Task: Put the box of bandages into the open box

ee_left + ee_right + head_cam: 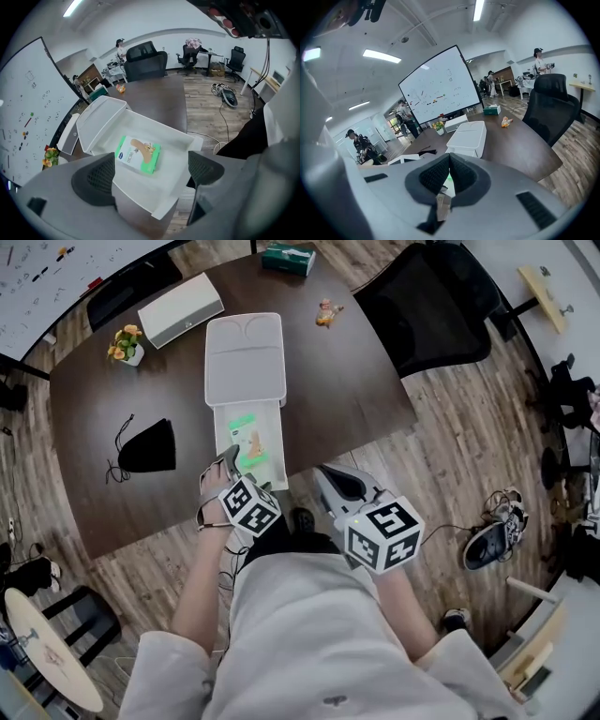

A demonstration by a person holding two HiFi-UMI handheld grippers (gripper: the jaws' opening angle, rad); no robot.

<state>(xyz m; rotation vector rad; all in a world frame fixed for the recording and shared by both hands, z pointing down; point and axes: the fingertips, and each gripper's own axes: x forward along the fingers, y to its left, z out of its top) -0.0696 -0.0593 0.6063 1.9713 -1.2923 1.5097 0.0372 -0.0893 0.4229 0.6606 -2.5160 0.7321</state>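
left tongs hovering released over open box | right tongs sitting clenched together beside worktop edge | box of bandages lying flat inside open box

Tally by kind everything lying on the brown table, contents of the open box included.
boxes: 4 (open white box, bandage box, long white box, green box)
flower pot: 1
black pouch: 1
toy figure: 1
total: 7
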